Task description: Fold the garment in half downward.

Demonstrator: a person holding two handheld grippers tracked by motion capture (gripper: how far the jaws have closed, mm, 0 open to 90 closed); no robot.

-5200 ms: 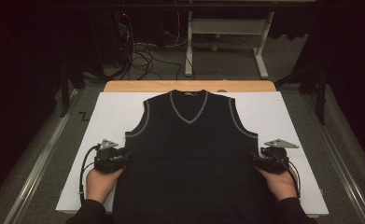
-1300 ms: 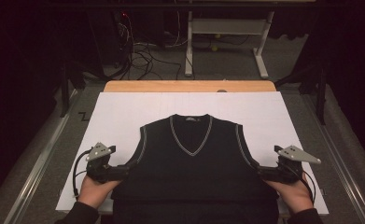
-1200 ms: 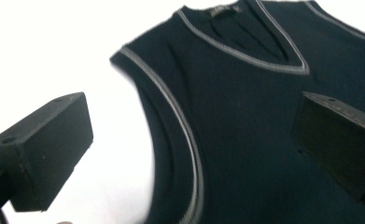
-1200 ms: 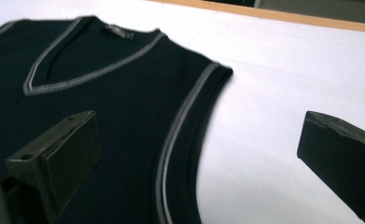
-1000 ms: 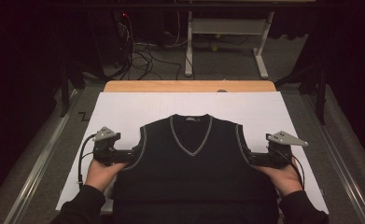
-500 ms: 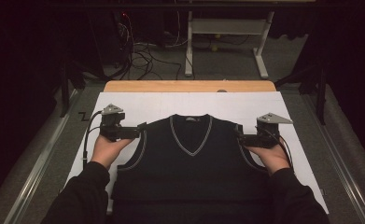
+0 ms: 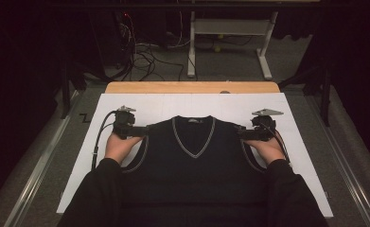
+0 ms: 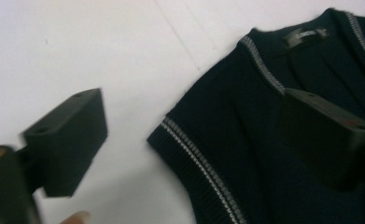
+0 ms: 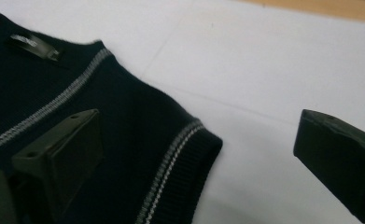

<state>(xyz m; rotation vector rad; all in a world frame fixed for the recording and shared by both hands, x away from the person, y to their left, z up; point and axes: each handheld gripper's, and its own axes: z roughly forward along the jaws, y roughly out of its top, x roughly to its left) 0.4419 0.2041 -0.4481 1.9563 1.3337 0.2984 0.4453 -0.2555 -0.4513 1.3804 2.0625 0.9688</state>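
Our left gripper (image 7: 144, 131) and right gripper (image 7: 242, 133) are released, each straddling a shoulder of the dark vest (image 7: 192, 161). Their jaws have just been closing slightly, the shoulder edges between them. The vest lies flat on the white bench (image 7: 230, 106).

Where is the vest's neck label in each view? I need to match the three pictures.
High view: the neck label sits at centre, atop the V-neck.
Left gripper view: top right.
Right gripper view: top left.
Shared landmark: the vest's grey-striped collar.
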